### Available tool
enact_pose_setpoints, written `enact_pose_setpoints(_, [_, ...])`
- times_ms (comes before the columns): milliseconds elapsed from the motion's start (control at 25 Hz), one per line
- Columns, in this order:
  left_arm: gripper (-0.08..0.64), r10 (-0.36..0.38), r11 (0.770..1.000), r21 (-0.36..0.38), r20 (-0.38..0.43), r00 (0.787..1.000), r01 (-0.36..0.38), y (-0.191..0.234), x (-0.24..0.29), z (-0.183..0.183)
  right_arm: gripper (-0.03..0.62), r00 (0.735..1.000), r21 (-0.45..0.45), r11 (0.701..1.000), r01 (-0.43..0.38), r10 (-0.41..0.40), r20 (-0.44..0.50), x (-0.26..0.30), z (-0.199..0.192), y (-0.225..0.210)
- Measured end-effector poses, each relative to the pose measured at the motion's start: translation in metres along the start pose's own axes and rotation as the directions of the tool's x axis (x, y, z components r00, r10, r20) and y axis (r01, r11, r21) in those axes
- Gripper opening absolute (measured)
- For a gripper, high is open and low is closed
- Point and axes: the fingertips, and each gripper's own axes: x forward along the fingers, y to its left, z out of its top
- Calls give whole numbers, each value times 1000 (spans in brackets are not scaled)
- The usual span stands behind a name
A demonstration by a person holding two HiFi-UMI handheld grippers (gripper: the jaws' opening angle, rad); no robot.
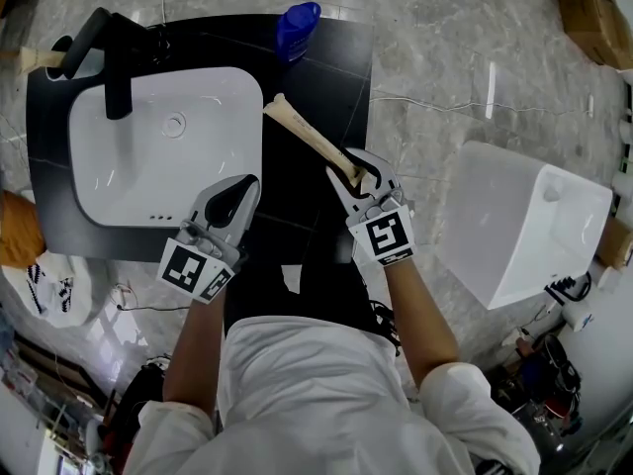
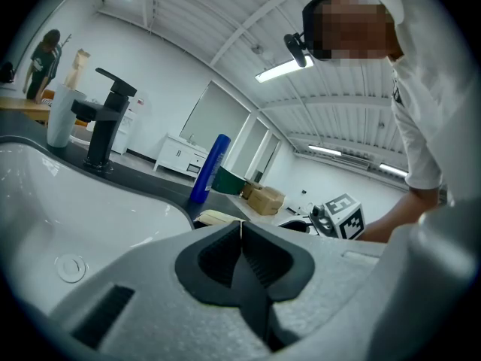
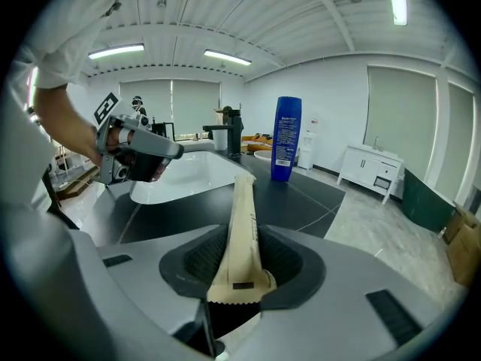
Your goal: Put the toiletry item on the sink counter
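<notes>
A long beige toiletry tube (image 1: 307, 135) sticks out over the black sink counter (image 1: 326, 57), pointing toward the blue bottle. My right gripper (image 1: 351, 174) is shut on its crimped end; in the right gripper view the tube (image 3: 242, 224) lies between the pads and hangs above the counter without touching it. My left gripper (image 1: 237, 194) hovers at the near right corner of the white basin (image 1: 168, 156). Its jaws (image 2: 241, 235) meet with nothing between them.
A blue bottle (image 1: 297, 30) stands at the counter's far edge. A black faucet (image 1: 114, 57) rises at the basin's far left. A white fixture (image 1: 524, 226) sits on the marble floor to the right, with cardboard boxes (image 1: 593, 13) beyond.
</notes>
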Motion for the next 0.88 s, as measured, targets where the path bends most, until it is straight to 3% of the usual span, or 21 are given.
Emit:
enact_pose_setpoints(520, [21, -9, 1000, 16, 21, 1000, 8, -5, -10, 10, 133, 1000, 29, 1000, 9, -9, -19, -6, 0, 3])
enact_pose_setpoints(720, [21, -24, 999, 32, 39, 999, 23, -12, -17, 25, 141, 999, 17, 999, 45, -46, 30, -21, 24, 0])
enact_pose_setpoints(880, [23, -59, 998, 30, 43, 997, 58, -21, -25, 47, 141, 990, 8, 996, 91, -91, 108, -44, 67, 0])
